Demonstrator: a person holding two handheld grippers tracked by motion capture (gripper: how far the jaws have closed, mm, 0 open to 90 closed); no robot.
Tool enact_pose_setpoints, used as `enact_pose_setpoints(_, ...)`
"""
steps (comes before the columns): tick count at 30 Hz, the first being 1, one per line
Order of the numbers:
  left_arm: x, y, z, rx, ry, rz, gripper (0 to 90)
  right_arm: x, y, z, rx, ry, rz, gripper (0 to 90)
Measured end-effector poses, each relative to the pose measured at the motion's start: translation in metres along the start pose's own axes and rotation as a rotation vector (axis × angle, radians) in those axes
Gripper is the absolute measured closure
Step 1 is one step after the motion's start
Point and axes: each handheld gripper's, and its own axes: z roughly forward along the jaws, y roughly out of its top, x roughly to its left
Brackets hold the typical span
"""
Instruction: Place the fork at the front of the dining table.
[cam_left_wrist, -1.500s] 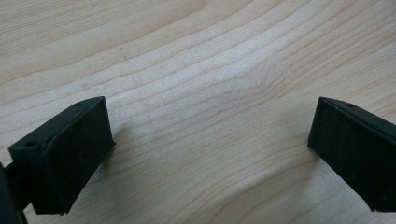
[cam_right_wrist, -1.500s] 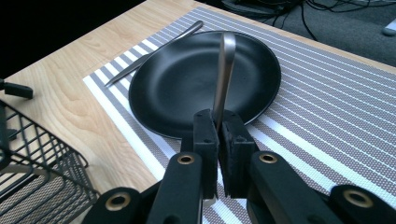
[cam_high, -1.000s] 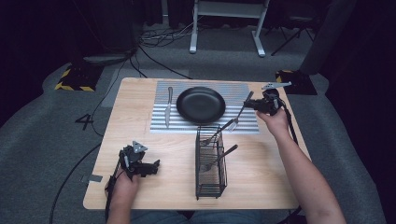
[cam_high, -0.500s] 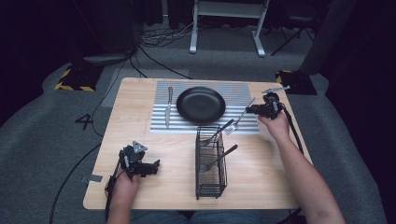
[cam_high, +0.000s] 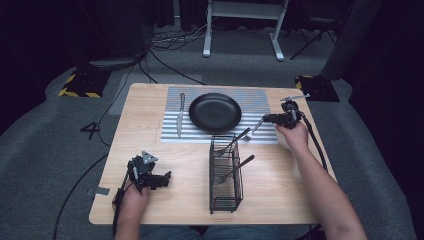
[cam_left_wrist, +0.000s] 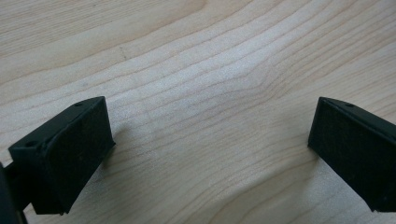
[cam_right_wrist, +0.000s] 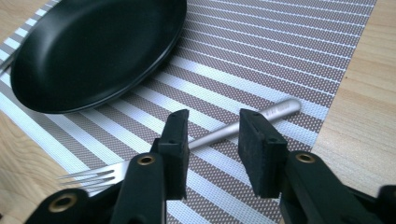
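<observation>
A silver fork (cam_right_wrist: 275, 110) lies on the striped placemat (cam_right_wrist: 280, 46), right of the black plate (cam_right_wrist: 93, 51). My right gripper (cam_right_wrist: 210, 126) straddles the fork's handle. Its jaws have just been opening, and a gap shows on each side of the handle, so the pads do not press on it. In the high view the fork (cam_high: 254, 129) rests at the mat's right end under the right gripper (cam_high: 266, 119). My left gripper (cam_high: 165, 177) sits on the wood at the table's front left. Its jaws (cam_left_wrist: 210, 135) stand wide apart with bare tabletop between them.
A knife (cam_high: 180, 115) lies on the placemat (cam_high: 250, 97) left of the plate (cam_high: 215, 112). A black wire rack (cam_high: 225, 175) holding cutlery stands mid-table, in front of the mat. Bare wood lies between the rack and my left gripper.
My right hand has sunk with the fork, which now lies flat on the mat. The right jaws have spread apart. The left hand has stayed put.
</observation>
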Motion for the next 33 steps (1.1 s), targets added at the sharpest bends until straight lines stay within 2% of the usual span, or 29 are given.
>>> enact_pose_setpoints(3, 0.000, 0.000, 0.000, 0.000, 0.000, 0.000, 0.0, 0.006, 0.000, -0.003, -0.007, -0.002, 0.000, 57.3)
enact_pose_setpoints(5, 0.000, 0.000, 0.000, 0.000, 0.000, 0.000, 0.0, 0.010, -0.001, -0.003, 0.009, -0.007, 0.013, 51.2)
enact_pose_setpoints(7, 0.000, 0.000, 0.000, 0.000, 0.000, 0.000, 0.0, 0.014, -0.001, 0.000, 0.021, -0.033, 0.023, 45.7)
enact_pose_setpoints(8, 0.000, 0.000, 0.000, 0.000, 0.000, 0.000, 0.0, 0.014, -0.001, 0.000, 0.021, -0.033, 0.023, 45.7)
enact_pose_setpoints(9, 0.000, 0.000, 0.000, 0.000, 0.000, 0.000, 0.0, 0.020, -0.002, 0.003, 0.027, -0.056, 0.022, 42.1)
enact_pose_setpoints(11, 0.000, 0.000, 0.000, 0.000, 0.000, 0.000, 0.0, 0.025, -0.003, 0.009, 0.038, -0.071, 0.023, 40.2)
enact_pose_setpoints(14, 0.000, 0.000, 0.000, 0.000, 0.000, 0.000, 0.0, 0.034, -0.004, 0.020, 0.060, -0.069, 0.036, 40.6)
enact_pose_setpoints(20, 0.000, 0.000, 0.000, 0.000, 0.000, 0.000, 0.0, 0.046, -0.007, 0.039, 0.101, -0.180, 0.067, 43.7)
enact_pose_setpoints(25, 0.000, 0.000, 0.000, 0.000, 0.000, 0.000, 0.0, 0.047, -0.013, 0.050, 0.118, -0.220, 0.063, 41.7)
enact_pose_setpoints(28, 0.000, 0.000, 0.000, 0.000, 0.001, 0.000, 0.0, 0.052, -0.013, 0.053, 0.120, -0.251, 0.035, 41.5)
enact_pose_setpoints(31, 0.000, 0.000, 0.000, 0.000, 0.000, 0.000, 0.0, 0.060, -0.011, 0.059, 0.135, -0.301, -0.026, 43.6)
enact_pose_setpoints(33, 0.000, 0.000, 0.000, 0.000, 0.001, 0.000, 0.0, 0.061, -0.011, 0.060, 0.127, -0.293, -0.025, 45.4)
